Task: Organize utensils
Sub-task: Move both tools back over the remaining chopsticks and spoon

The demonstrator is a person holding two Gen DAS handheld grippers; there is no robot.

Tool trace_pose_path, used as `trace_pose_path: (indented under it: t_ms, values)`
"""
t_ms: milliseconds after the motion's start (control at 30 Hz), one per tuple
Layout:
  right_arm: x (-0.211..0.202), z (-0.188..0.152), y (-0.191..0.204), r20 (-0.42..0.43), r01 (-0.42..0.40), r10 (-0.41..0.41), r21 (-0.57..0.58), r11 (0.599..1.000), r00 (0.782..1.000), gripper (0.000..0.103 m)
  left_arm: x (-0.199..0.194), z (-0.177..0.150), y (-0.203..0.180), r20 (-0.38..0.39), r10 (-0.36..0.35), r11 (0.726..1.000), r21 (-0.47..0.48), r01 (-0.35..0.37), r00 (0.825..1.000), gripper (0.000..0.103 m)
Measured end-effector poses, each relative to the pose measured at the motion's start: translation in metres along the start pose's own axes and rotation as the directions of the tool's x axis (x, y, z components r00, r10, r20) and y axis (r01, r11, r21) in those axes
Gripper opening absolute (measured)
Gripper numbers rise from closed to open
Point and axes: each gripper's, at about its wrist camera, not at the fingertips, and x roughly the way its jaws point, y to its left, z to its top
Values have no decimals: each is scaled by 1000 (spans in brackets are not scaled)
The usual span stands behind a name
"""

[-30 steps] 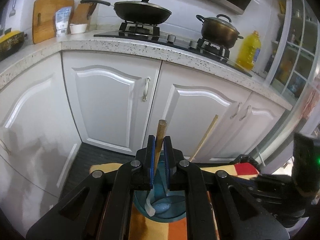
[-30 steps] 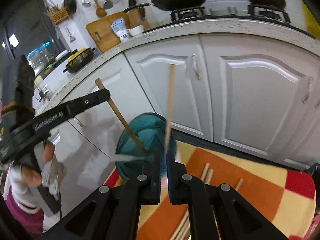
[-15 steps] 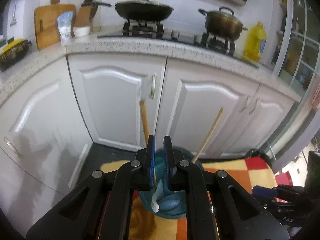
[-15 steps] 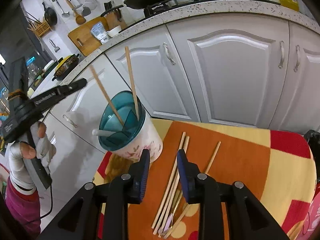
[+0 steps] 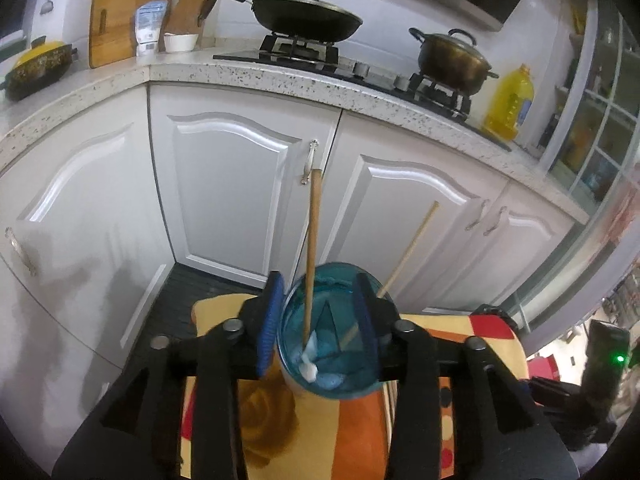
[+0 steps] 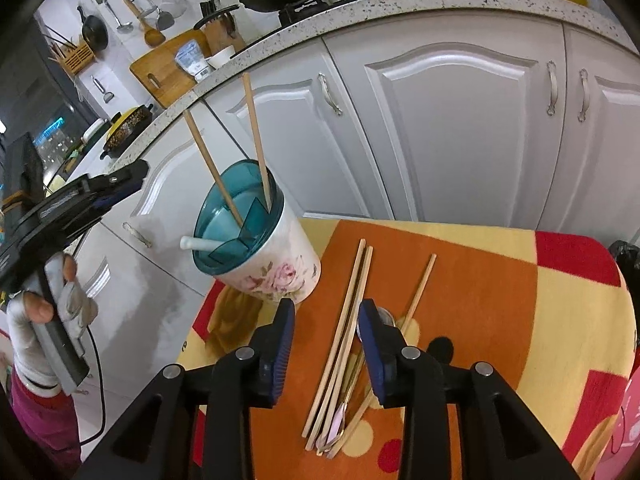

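Utensil holder: white floral cup with a teal divided insert, upright at the far left corner of the cloth-covered table, in front of white cabinet doors. Contents: two wooden chopsticks standing tilted in separate compartments, tops leaning apart, and a white spoon whose handle juts over the left rim. Left gripper: held just above the holder's mouth; jaws parted, having just been opening; the blue pads frame the holder's rim in the left wrist view, and one chopstick stands free between them, touching neither pad. Nothing held. In the right wrist view the same gripper shows at far left, gripped by a gloved hand, level with the upper parts of the chopsticks and clear of them. Right gripper: low over the orange patch of the cloth, jaws partly parted, having just been opening further; empty. Loose utensils: a bundle of wooden chopsticks lying lengthwise on the cloth between and beyond the right jaws, with one chopstick angled off to the right; a pale-handled utensil lies among their near ends, its kind unclear. Whether the pads touch the bundle cannot be told. Background: speckled countertop with a lidded pan and a pot on the hob.
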Motion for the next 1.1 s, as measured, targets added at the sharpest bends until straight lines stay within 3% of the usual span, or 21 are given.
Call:
trace_pose_path:
  t_ms: [67,433,733,1100]
  values:
    - [0,-3,0,-2,8,-8,2,1000,1000,32,-7,-9,-2,1,2,1000,-1,-2,1000,43]
    - [-15,-13,4,14,25,-25,-2,1000,1000,34,-16,-68,-30,-70,3,999,47,0,998,43]
    - [-19,-21,9,13,54,-54,-10,999,998,36,-16,-88,-47,-81,13,995,97,-5,997,43]
    - [-6,-29,-5,-3,84,-84,15,996,996,37,-7,-102,-47,-118,9,996,89,2,993,43]
